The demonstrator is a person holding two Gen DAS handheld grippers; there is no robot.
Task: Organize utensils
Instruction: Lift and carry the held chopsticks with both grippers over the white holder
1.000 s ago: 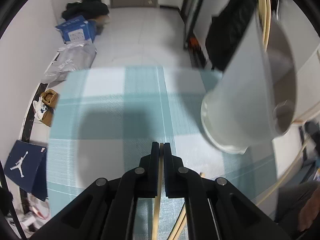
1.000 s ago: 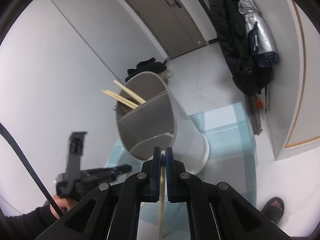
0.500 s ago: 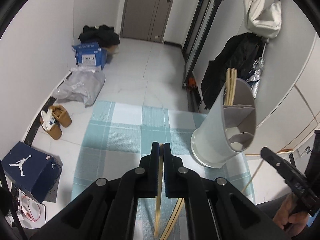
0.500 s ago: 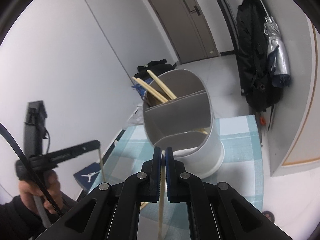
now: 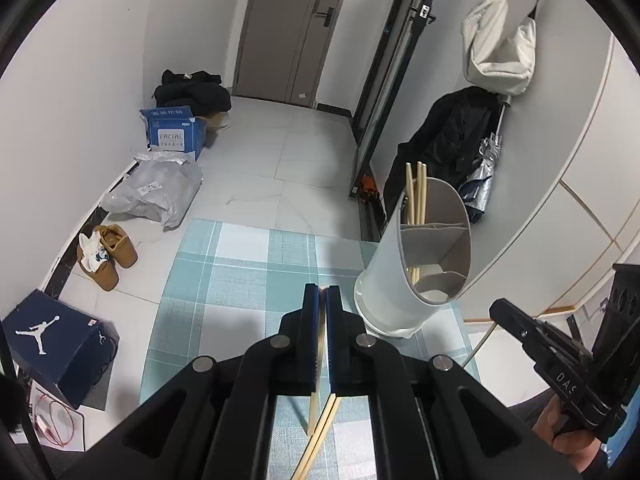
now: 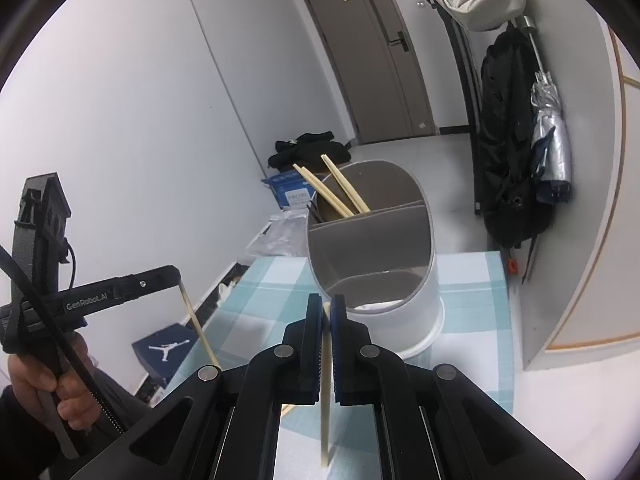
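both hand-held grippers clamp a chopstick each beside the white utensil holder on the checked counter.

the left hand-held gripper (image 5: 322, 294) has its jaws pressed on a pale chopstick (image 5: 313, 408) that hangs below them, with another chopstick (image 5: 320, 440) slanting just beside it. the right hand-held gripper (image 6: 326, 306) is squeezed on its own chopstick (image 6: 325, 408), which points down toward the teal plaid cloth (image 6: 472, 280). the utensil holder (image 6: 380, 240) stands just ahead of both, divided into compartments; chopsticks (image 6: 336, 194) lean out of its far compartment, and the near ones look bare. around the counter, on the floor: brown shoes (image 5: 108, 252), a navy shoebox (image 5: 52, 340), a blue carton (image 5: 174, 132), grey plastic bags (image 5: 156, 192). a black coat (image 6: 508, 152), a folded umbrella (image 6: 550, 136) and a white bag (image 5: 498, 48) hang on the right wall.
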